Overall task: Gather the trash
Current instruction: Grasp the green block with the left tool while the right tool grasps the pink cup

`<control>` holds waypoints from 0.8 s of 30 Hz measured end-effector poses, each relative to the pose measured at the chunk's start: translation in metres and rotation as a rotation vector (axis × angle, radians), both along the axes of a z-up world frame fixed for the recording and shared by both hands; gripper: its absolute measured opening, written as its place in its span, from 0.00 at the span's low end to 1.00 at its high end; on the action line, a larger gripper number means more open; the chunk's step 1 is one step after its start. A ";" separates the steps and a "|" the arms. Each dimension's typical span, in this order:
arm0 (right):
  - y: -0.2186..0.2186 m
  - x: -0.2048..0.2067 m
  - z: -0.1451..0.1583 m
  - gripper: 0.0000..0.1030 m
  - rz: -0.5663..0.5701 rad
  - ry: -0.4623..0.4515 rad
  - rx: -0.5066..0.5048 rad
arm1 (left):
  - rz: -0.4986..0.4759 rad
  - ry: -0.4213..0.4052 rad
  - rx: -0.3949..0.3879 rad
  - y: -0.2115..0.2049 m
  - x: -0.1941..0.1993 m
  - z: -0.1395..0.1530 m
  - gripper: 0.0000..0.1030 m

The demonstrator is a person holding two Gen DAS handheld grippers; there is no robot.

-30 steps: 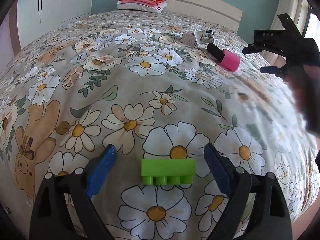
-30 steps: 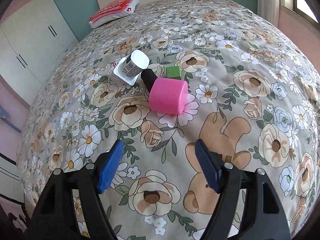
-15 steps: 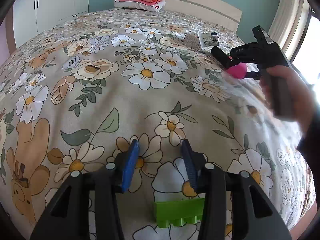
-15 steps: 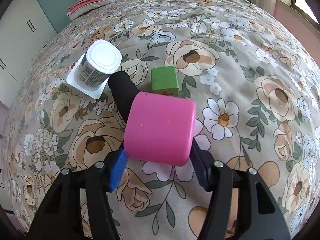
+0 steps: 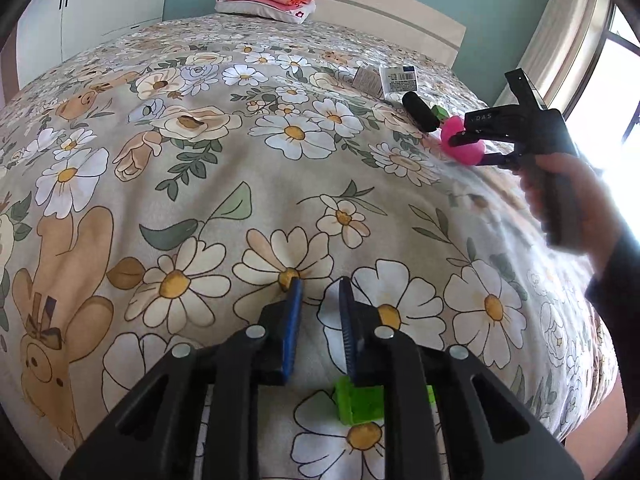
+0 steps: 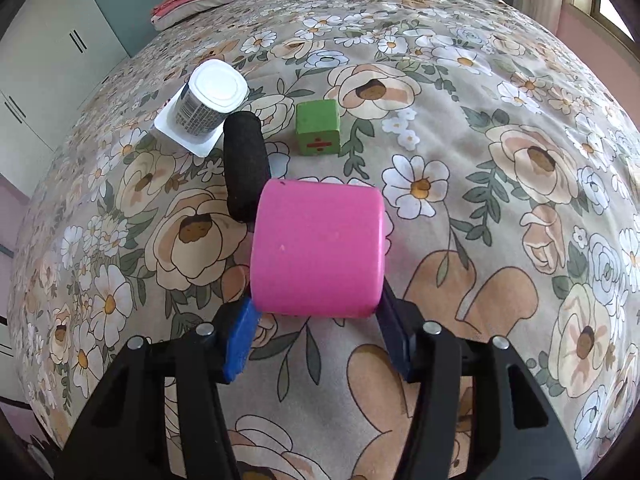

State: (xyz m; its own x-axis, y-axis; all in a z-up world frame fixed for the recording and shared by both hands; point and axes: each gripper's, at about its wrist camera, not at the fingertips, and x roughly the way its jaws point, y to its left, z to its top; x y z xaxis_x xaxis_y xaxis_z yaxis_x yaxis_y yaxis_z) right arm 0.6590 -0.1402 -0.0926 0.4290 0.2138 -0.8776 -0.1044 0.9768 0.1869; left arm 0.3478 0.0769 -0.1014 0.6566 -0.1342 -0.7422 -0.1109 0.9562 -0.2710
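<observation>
Bedroom with teal walls, white wardrobes at the left and a bright window at the right; a wide bed [image 5: 168, 184] under a flower-and-bear quilt carries everything; folded pink bedding [image 5: 266, 0] lies at the far headboard.

Right wrist view: the right gripper [image 6: 316, 322] has its blue-padded jaws set on either side of the near end of a pink cylinder [image 6: 318, 248], pads at its lower corners; they look to be grasping it, though the contact itself is hidden behind the pink body. A black foam roll [image 6: 244, 166] lies just beyond, touching or nearly touching the cylinder's far left corner. Farther left a white cup [image 6: 210, 102] stands upside down on its flat lid; to the right of the roll sits a green cube [image 6: 318, 128] with red marks, apart from the rest.

Left wrist view: the left gripper [image 5: 318, 300] is low over the quilt with jaws nearly clenched, a narrow gap between them and nothing inside; a green toy brick [image 5: 360, 400] lies on the quilt beneath and behind the right-hand finger, not held. At the far right the other gripper and the person's hand [image 5: 560, 200] show, with the pink cylinder between the jaws.

Judgement: the step in hand is lifting the pink cylinder; the hold is shallow, at the near end only, so squeeze firmly and lift straight up, keeping it level; mind the black roll alongside, which could roll if nudged.
</observation>
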 end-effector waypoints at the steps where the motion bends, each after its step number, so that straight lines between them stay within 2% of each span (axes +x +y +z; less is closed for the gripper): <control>1: 0.000 -0.001 0.000 0.55 0.002 0.001 -0.001 | -0.003 -0.006 0.012 -0.002 -0.001 0.003 0.49; 3: 0.000 -0.003 0.001 0.55 0.003 0.001 -0.003 | 0.002 -0.032 0.052 -0.007 -0.007 0.013 0.72; 4: 0.000 -0.003 0.001 0.55 0.003 0.001 -0.003 | -0.007 -0.056 0.063 -0.010 -0.010 0.019 0.76; 7: -0.001 -0.004 0.002 0.54 0.003 0.001 -0.003 | -0.038 -0.055 0.114 -0.019 -0.019 0.025 0.78; 11: -0.003 -0.006 0.003 0.54 0.001 0.002 -0.001 | -0.060 -0.020 0.097 -0.022 -0.027 0.016 0.78; 14: -0.003 -0.007 0.002 0.54 -0.006 0.002 0.002 | -0.063 -0.030 0.076 -0.027 -0.029 0.009 0.78; 15: -0.003 -0.007 0.002 0.54 -0.008 0.001 0.003 | -0.065 -0.037 0.070 -0.030 -0.028 0.008 0.75; 16: -0.003 -0.007 0.002 0.54 -0.010 0.000 0.003 | -0.071 -0.038 0.064 -0.033 -0.028 0.006 0.61; 18: -0.003 -0.008 0.002 0.54 -0.009 0.000 0.001 | -0.083 -0.012 0.056 -0.037 -0.025 0.001 0.45; 24: -0.007 -0.012 0.008 0.54 -0.012 -0.012 0.000 | -0.075 -0.027 0.049 -0.037 -0.030 0.002 0.45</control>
